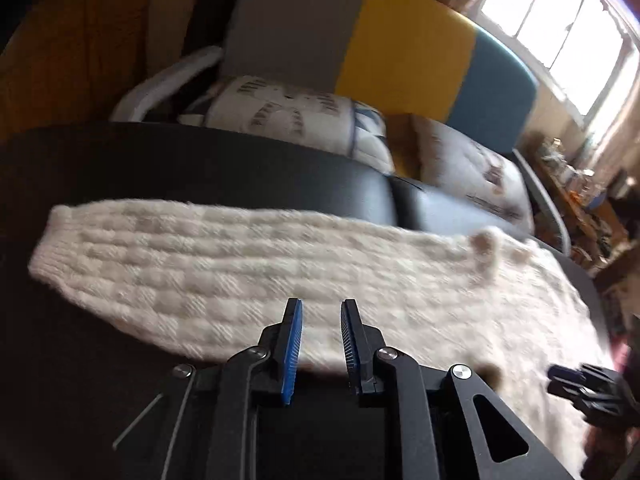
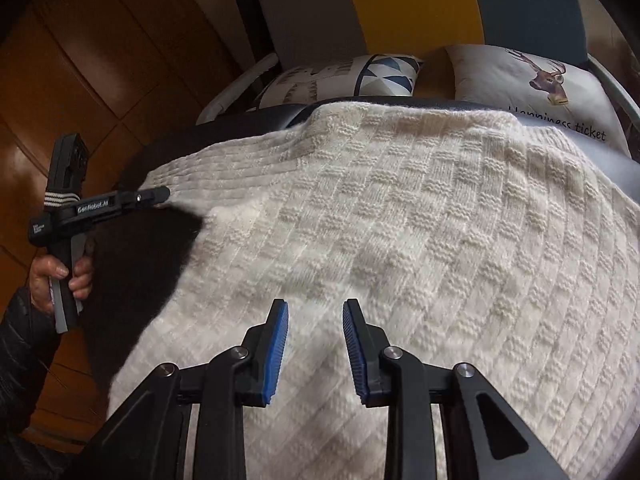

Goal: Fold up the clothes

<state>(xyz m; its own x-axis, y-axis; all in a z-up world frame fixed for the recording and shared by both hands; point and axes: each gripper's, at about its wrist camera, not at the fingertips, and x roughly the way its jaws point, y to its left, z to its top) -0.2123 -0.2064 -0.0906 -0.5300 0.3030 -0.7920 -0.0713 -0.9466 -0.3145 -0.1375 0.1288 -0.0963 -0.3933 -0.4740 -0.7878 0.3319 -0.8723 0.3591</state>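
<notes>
A white knit sweater (image 2: pixel 400 240) lies spread flat on a dark surface (image 1: pixel 120 160). Its left sleeve (image 1: pixel 180 264) stretches out to the left in the left wrist view. My left gripper (image 1: pixel 321 308) is open and empty, hovering just above the sleeve's near edge; it also shows in the right wrist view (image 2: pixel 154 194) at the sweater's left side. My right gripper (image 2: pixel 315 308) is open and empty above the sweater's body near its bottom hem; its tip shows in the left wrist view (image 1: pixel 560 376) at the lower right.
Two printed cushions (image 2: pixel 344 76) (image 2: pixel 532 88) lean behind the surface against a grey, yellow and blue backrest (image 1: pixel 400 40). Wooden panelling (image 2: pixel 80 80) is on the left. A bright window (image 1: pixel 560 20) and a cluttered shelf (image 1: pixel 580 184) are at the right.
</notes>
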